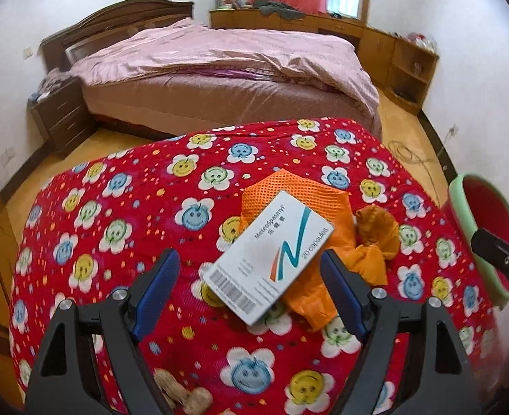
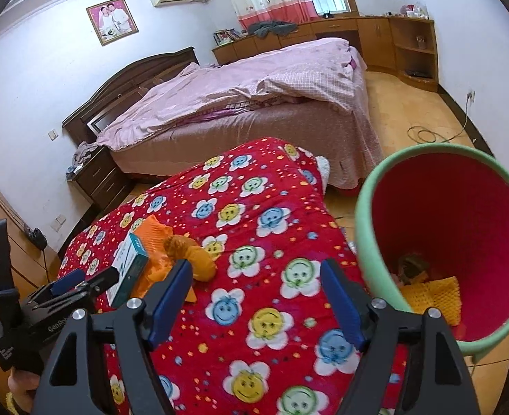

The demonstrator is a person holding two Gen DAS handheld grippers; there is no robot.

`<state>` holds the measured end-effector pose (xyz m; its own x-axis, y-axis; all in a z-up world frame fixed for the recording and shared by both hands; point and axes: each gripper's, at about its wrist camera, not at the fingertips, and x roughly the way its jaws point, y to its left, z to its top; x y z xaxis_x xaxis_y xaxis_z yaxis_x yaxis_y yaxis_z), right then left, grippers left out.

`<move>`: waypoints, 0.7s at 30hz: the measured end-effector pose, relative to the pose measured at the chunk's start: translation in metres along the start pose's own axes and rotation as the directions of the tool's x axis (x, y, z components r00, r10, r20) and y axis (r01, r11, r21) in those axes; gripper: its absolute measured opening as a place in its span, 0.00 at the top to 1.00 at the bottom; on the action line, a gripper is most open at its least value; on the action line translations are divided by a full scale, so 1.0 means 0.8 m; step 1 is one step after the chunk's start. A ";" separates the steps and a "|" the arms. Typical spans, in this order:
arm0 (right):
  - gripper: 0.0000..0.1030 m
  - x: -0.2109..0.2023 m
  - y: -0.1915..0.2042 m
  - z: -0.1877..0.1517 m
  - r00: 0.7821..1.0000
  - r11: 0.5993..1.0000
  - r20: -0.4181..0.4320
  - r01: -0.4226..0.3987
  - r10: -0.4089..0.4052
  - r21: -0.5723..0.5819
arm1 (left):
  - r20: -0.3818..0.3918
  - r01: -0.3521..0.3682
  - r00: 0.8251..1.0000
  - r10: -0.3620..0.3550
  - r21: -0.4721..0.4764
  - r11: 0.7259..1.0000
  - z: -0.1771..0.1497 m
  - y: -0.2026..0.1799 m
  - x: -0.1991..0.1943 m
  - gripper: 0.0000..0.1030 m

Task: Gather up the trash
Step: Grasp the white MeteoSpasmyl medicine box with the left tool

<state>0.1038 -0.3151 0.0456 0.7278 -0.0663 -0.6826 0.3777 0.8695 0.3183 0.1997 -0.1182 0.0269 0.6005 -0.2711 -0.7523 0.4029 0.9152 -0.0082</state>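
A white medicine box (image 1: 271, 257) lies on crumpled orange mesh wrapping (image 1: 323, 242) on the red flower-print blanket (image 1: 116, 207). My left gripper (image 1: 251, 266) is open, its blue fingers on either side of the box's near end, not touching it. The box (image 2: 129, 263) and orange wrapping (image 2: 192, 259) also show in the right wrist view, with the left gripper (image 2: 91, 278) beside them. My right gripper (image 2: 256, 278) is open and empty above the blanket. A red bin with a green rim (image 2: 368, 242) stands tilted at the right, with yellow mesh (image 2: 434, 294) and other scraps inside.
Peanut shells (image 1: 188, 397) lie on the blanket near my left gripper's base. The bin's rim (image 1: 462, 214) shows at the right of the left wrist view. A pink-covered bed (image 1: 219, 69), a dark nightstand (image 1: 60, 117) and wooden cabinets (image 1: 392, 55) stand behind. A cable (image 2: 434, 135) lies on the floor.
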 end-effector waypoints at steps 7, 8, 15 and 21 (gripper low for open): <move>0.24 0.024 0.010 -0.004 0.999 1.000 -0.036 -0.013 0.013 0.005 | -0.086 -0.016 0.996 0.024 0.094 0.995 0.010 -0.004 0.043 0.20; 0.24 0.026 0.010 -0.005 0.999 1.000 -0.040 -0.015 0.015 0.006 | -0.090 -0.016 0.996 0.025 0.093 0.996 0.010 -0.003 0.047 0.20; 0.24 0.036 0.010 -0.011 0.998 1.000 -0.060 -0.015 0.015 0.003 | -0.111 0.010 0.994 -0.007 0.019 1.000 0.012 0.016 0.060 0.29; 0.24 0.043 0.020 -0.008 0.998 0.999 -0.067 -0.022 0.020 -0.025 | -0.091 0.040 0.995 -0.049 -0.097 0.995 0.003 0.034 0.050 0.46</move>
<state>0.1312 -0.2999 0.0230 0.6951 -0.0157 -0.7187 0.3472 0.8827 0.3166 0.2362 -0.1045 -0.0017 0.5147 -0.2870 -0.8079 0.3579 0.9282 -0.1017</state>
